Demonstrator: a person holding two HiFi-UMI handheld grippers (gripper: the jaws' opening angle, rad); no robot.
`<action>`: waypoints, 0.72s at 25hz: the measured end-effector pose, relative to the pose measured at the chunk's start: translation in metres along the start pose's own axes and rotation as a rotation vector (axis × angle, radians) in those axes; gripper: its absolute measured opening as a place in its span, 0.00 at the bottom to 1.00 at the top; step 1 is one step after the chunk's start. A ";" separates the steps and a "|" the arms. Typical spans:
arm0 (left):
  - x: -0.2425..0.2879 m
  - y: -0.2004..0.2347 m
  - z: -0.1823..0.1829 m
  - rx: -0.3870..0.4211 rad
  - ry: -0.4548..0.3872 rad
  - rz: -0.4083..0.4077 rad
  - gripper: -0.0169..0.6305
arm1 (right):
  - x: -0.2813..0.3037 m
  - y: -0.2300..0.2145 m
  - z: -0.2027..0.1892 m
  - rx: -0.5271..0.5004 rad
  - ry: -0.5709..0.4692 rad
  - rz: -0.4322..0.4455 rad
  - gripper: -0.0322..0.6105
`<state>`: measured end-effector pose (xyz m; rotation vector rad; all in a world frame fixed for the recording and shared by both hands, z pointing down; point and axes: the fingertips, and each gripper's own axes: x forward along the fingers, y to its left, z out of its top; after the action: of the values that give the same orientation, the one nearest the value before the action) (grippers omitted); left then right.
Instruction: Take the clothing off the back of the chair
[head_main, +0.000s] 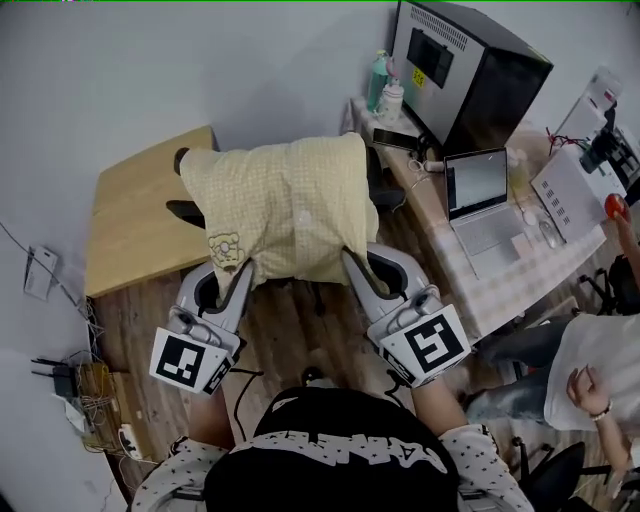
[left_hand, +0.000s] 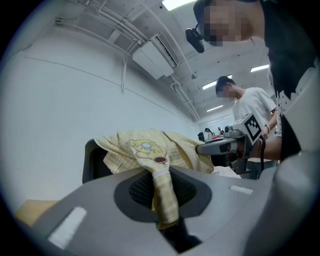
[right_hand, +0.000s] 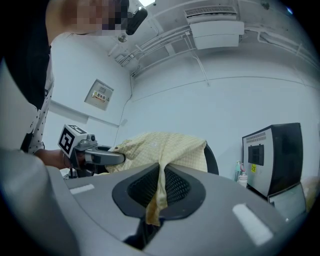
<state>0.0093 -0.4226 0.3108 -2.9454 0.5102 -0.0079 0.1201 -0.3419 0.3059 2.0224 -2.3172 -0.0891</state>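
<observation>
yellow clothing (head_main: 275, 205) draped on chair (left_hand: 91, 162), wood floor (head_main: 300, 335), white wall (head_main: 200, 60)

A black office chair (head_main: 186, 211) stands just ahead of the left claw (head_main: 243, 270) and right claw (head_main: 351, 259), a pale yellow checked garment (head_main: 285, 205) draped over its back. Right of the right claw, a checked-cloth desk (head_main: 505, 292) bears an open silver laptop (head_main: 480, 205)

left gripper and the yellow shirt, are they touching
Touching: the left gripper view shows the left gripper pinching a fold of the yellow shirt between its jaws.
</observation>
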 end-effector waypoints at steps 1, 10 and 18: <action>-0.001 -0.002 0.000 -0.005 0.003 0.005 0.08 | -0.001 0.000 0.001 0.001 0.002 0.004 0.09; -0.017 -0.036 0.006 0.014 0.011 0.045 0.08 | -0.029 0.003 0.004 -0.005 -0.011 0.042 0.09; -0.024 -0.059 0.016 0.033 0.022 0.067 0.08 | -0.047 0.006 0.008 -0.011 -0.031 0.077 0.09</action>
<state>0.0068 -0.3576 0.3043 -2.8976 0.6056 -0.0410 0.1193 -0.2948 0.2977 1.9373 -2.4045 -0.1295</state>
